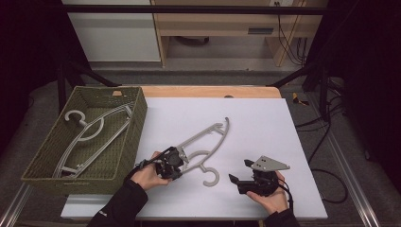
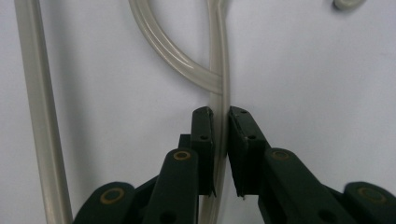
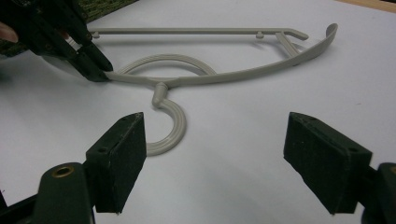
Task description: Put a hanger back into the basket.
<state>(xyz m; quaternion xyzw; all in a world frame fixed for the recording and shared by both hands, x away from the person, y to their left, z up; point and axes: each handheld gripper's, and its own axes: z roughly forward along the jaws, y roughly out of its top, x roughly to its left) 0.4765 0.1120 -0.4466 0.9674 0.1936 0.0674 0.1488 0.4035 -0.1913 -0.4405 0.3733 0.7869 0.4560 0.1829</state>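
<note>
A grey plastic hanger [image 1: 203,134] lies flat on the white table board [image 1: 265,127], its hook pointing toward the front edge. My left gripper [image 1: 182,158] is shut on one arm of this hanger near its left end. In the left gripper view the two jaws pinch the thin arm [image 2: 219,70] between their pads. My right gripper [image 1: 239,171] is held to the right of the hook, open and holding nothing. In the right gripper view the hanger [image 3: 210,77] lies ahead of the wide-apart jaws, and the left gripper [image 3: 88,60] grips its end at upper left.
A green woven basket [image 1: 134,132] stands at the table's left side with another grey hanger [image 1: 90,135] lying inside it. Bare white board stretches to the right and far side. Cables trail on the floor at right.
</note>
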